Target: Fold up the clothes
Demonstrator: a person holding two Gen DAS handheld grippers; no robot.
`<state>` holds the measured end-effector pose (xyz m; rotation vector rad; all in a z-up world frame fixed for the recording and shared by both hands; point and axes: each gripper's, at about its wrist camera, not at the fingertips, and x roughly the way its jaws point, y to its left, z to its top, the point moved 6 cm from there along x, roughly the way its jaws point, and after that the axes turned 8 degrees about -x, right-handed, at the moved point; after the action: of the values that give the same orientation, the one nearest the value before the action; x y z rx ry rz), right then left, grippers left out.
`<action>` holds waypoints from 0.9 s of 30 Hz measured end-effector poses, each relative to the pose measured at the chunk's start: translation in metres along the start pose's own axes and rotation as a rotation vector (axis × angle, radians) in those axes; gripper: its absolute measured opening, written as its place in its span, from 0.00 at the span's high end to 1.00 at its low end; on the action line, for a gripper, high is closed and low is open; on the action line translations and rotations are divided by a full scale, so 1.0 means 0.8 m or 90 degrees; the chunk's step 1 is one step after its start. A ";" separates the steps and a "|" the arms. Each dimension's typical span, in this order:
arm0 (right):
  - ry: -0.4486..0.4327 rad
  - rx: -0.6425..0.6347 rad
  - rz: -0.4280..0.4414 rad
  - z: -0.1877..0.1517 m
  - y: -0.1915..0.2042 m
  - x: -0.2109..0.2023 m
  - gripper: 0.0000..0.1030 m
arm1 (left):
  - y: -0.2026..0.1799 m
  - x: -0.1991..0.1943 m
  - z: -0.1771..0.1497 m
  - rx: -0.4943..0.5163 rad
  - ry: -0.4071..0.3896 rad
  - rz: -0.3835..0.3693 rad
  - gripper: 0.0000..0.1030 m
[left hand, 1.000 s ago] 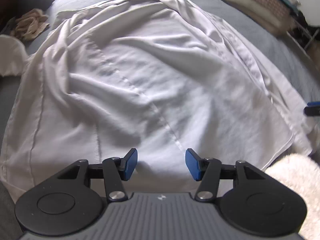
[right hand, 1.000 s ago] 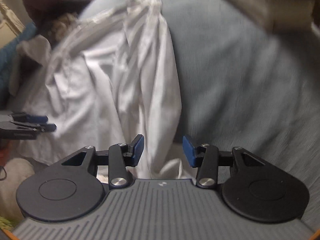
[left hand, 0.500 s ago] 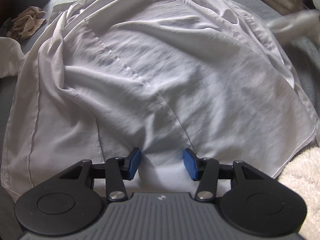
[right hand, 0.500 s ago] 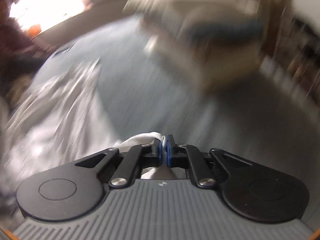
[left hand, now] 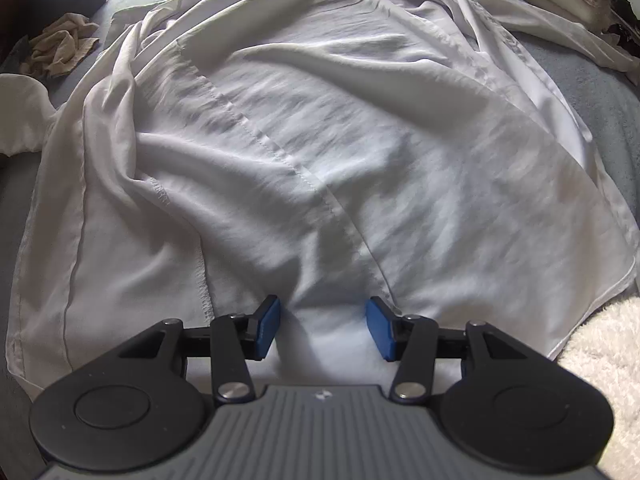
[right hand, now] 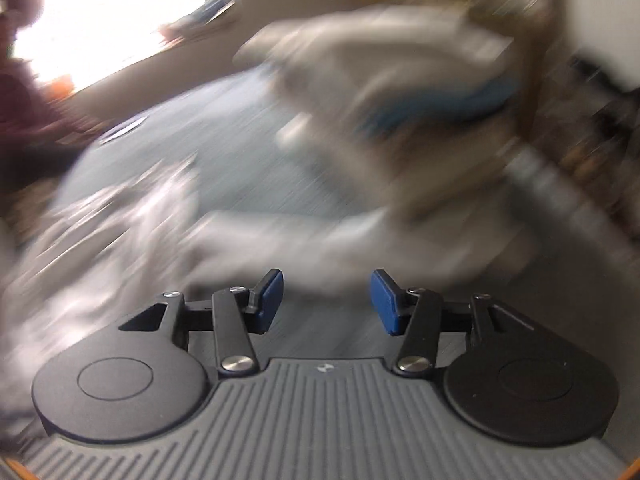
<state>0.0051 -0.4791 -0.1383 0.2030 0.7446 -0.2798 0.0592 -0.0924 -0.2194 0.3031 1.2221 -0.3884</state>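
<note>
Grey bedding (left hand: 616,92) covers the whole surface and carries everything else. Spread over most of it is a white shirt (left hand: 320,140), lying wrinkled with a stitched seam running diagonally down its middle toward the near edge, and one long fold trailing off toward the far right. In the right wrist view the shirt (right hand: 120,232) is only a pale blurred mass at lower left, with a strip of it stretching across just beyond the fingertips. A stack of folded laundry (right hand: 400,92) sits at the far side of the bed, smeared by motion. A fluffy cream blanket (left hand: 600,360) pokes in at the near right corner, touching the shirt's hem. A crumpled tan cloth (left hand: 60,48) lies well apart at the far left.

The left gripper (left hand: 324,328) points steeply down onto the near edge of the shirt, its blue pads (left hand: 267,326) parted with white fabric lying between them but not pinched. The right gripper (right hand: 326,300) has just been opening; its jaws stand apart with nothing between them, the cloth lying past the tips.
</note>
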 end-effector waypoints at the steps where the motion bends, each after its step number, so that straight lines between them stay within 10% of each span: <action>1: 0.019 -0.003 0.040 -0.019 0.018 -0.001 0.53 | -0.001 -0.003 0.000 0.004 -0.002 0.002 0.52; 9: 0.142 -0.186 0.211 -0.114 0.162 0.019 0.64 | -0.005 -0.008 -0.010 0.027 -0.007 0.016 0.52; 13: 0.175 -0.283 0.150 -0.133 0.179 0.036 1.00 | -0.001 -0.004 -0.015 0.020 -0.007 0.016 0.50; 27: -0.026 0.053 -0.030 -0.003 -0.034 0.002 1.00 | 0.004 -0.004 -0.017 0.012 -0.009 0.029 0.48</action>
<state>-0.0040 -0.5045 -0.1431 0.2582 0.6988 -0.3595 0.0481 -0.0835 -0.2202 0.3434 1.1962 -0.3633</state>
